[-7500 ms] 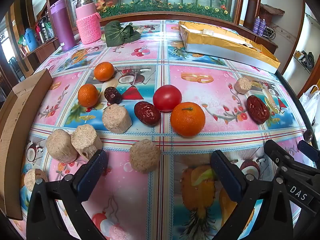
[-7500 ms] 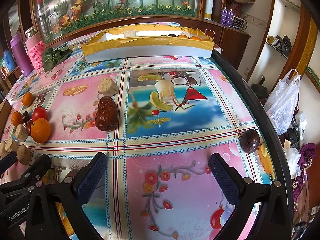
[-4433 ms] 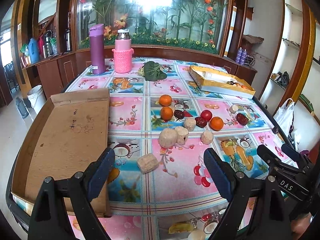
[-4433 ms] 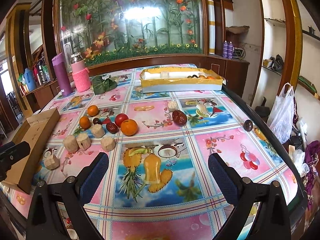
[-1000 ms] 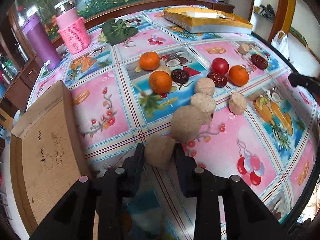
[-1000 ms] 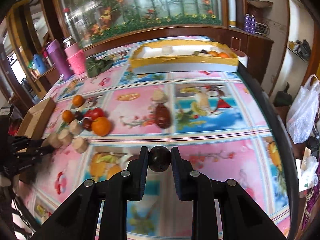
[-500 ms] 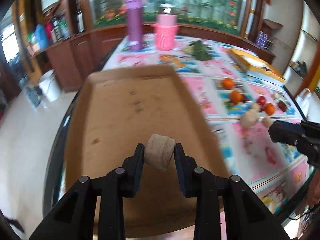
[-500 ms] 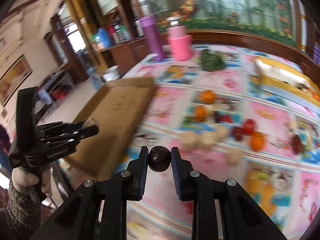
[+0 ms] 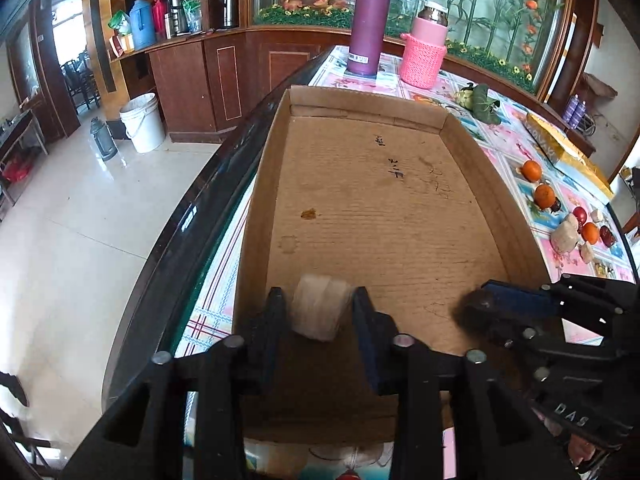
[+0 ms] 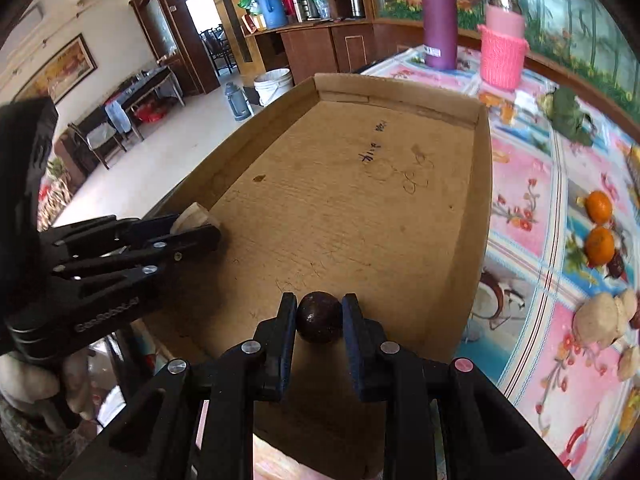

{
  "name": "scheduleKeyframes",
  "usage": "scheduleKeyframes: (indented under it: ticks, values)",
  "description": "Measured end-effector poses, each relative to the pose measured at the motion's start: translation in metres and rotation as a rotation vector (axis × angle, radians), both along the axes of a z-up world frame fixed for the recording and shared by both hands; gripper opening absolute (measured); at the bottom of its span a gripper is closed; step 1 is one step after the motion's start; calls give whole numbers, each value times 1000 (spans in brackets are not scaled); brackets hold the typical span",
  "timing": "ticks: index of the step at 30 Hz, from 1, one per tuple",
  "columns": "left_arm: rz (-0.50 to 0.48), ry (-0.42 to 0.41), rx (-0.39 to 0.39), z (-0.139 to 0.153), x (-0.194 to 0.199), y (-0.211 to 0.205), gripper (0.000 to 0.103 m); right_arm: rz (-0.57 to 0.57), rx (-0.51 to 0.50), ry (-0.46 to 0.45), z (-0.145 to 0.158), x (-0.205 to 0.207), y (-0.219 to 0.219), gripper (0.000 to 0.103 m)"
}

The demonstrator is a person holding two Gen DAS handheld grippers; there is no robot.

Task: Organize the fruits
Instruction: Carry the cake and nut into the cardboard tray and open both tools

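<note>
both grippers over the cardboard tray, each with a fruit between its jaws

the left gripper has just been opening; its jaws stand slightly apart from the pale beige fruit between them, low over the cardboard tray. the right gripper has just eased open a little too, the dark round fruit sitting between its pads near the tray's near right corner. oranges lie on the tablecloth at right.

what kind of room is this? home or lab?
Most likely a home dining or living room, not a lab: a table with a fruit-print cloth, thermos flasks on a wooden sideboard, a painted bamboo glass panel behind, and a tiled floor.
</note>
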State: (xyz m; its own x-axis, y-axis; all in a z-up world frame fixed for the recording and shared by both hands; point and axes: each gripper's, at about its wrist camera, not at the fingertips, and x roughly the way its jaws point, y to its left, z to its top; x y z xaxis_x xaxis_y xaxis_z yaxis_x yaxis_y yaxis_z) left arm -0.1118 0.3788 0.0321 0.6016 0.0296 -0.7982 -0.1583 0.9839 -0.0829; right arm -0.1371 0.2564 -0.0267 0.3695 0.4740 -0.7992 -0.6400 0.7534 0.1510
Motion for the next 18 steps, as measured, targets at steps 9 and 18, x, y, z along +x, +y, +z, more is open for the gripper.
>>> scheduleKeyframes:
  ticks: [9, 18]
  values:
    - [29, -80, -73, 13, -25, 9, 59, -115, 91, -103, 43, -14, -50, 58]
    - [52, -114, -96, 28, -41, 10, 59, -139, 0, 8, 12, -24, -56, 21]
